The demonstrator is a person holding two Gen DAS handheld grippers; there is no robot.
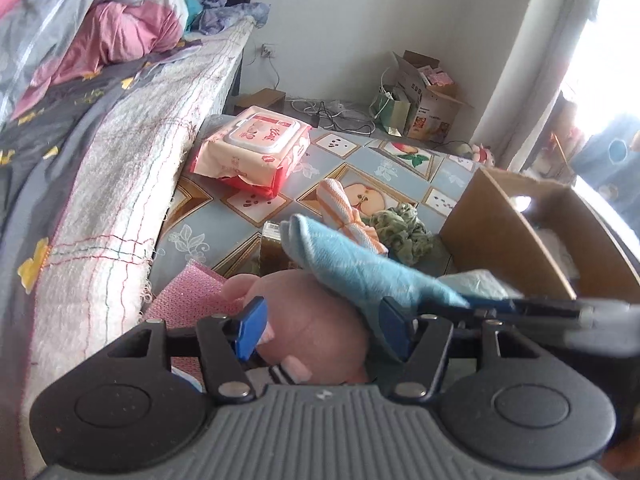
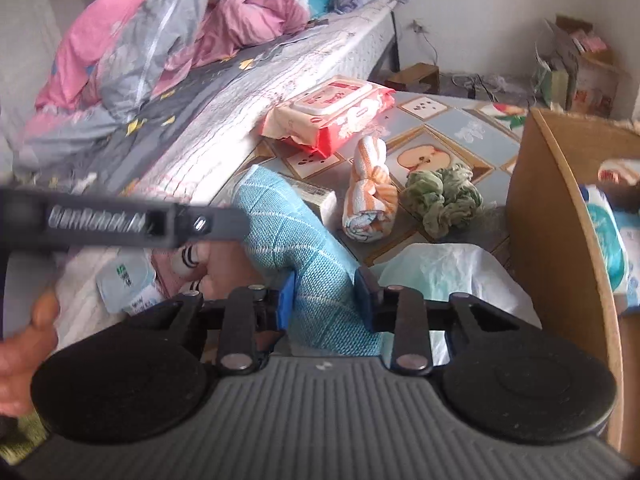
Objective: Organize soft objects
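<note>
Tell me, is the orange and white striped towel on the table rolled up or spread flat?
Rolled up. The orange and white striped towel lies as a tight bundle, knotted near its middle, beside the crumpled green cloth.

The rolled cloth [image 2: 316,264] is light blue with a pale grid; another roll [image 2: 370,196] is orange-and-white striped, beside a crumpled olive-green cloth [image 2: 442,196]. The wipes pack [image 2: 332,114] is red and cream. The table cover [image 2: 460,128] shows blue-grey tiles with fruit pictures.

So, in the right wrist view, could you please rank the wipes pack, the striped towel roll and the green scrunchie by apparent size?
1. Wipes pack, though it lies farthest away.
2. Striped towel roll.
3. Green scrunchie, close to the roll in size, so that order is unsure.
</note>
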